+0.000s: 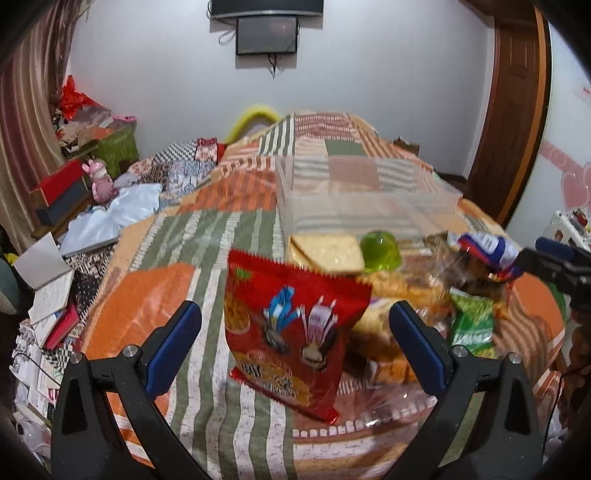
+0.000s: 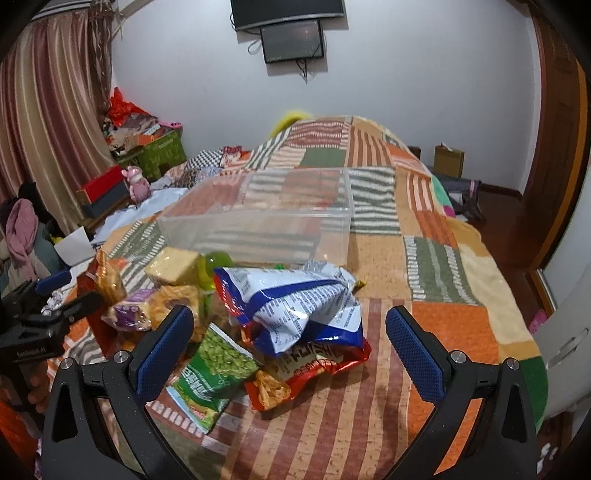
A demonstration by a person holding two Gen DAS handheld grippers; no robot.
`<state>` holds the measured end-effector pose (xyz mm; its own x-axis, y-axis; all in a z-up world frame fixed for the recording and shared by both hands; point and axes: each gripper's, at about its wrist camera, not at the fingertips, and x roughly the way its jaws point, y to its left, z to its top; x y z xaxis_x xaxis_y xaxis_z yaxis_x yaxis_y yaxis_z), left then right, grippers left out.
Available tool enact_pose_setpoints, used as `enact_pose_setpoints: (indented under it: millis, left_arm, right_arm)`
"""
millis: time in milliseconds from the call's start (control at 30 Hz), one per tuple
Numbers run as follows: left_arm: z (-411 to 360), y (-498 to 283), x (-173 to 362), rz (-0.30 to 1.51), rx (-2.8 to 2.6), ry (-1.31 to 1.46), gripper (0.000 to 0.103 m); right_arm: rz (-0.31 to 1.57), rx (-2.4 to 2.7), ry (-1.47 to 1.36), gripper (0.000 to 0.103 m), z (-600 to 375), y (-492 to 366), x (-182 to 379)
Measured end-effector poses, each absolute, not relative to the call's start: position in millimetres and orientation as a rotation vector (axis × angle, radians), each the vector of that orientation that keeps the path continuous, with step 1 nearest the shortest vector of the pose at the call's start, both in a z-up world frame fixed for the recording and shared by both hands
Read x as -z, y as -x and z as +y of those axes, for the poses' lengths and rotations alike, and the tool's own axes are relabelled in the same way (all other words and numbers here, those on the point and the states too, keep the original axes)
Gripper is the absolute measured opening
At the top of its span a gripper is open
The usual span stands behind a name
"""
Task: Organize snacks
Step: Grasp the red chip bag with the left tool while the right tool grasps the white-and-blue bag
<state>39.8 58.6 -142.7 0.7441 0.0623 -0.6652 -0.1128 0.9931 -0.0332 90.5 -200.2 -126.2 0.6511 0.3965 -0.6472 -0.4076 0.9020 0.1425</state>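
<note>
A heap of snack packs lies on the patchwork blanket (image 1: pixel 236 236). In the left wrist view a red snack bag (image 1: pixel 291 332) leans upright against the heap. My left gripper (image 1: pixel 293 310) is open, its blue pads wide on either side of the bag without touching it. Behind lie a cracker pack (image 1: pixel 325 251) and a green jelly cup (image 1: pixel 380 251). My right gripper (image 2: pixel 290 314) is open around a crumpled blue-and-white bag (image 2: pixel 295 306) that rests on a red-orange bag (image 2: pixel 295 373). A green pea bag (image 2: pixel 218 362) lies to its left. An empty clear plastic box (image 2: pixel 258 221) stands just beyond the heap.
The blanket covers a bed whose right edge drops to a wooden floor (image 2: pixel 498 206) and a door (image 1: pixel 517 110). Left of the bed are stacked boxes (image 1: pixel 59 192), a pink toy (image 1: pixel 99 181) and loose books (image 1: pixel 51 291). A screen (image 1: pixel 266 35) hangs on the far wall.
</note>
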Motion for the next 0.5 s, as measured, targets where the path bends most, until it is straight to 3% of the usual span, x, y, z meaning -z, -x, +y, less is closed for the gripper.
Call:
enact_pose_setpoints:
  millis: [267,500]
  left_arm:
    - [77.2,-47.8,156.4,0.743,-0.123,0.146,0.102]
    - [93.7,-51.6,166.2,0.767,-0.131,0.215,0.084]
  right_arm:
    - [0.792,-0.463,0.013,0.103,-192.1,-108.5,139.9]
    - [0.836,-0.452,0.036,0.103,-185.1,-121.2,151.7]
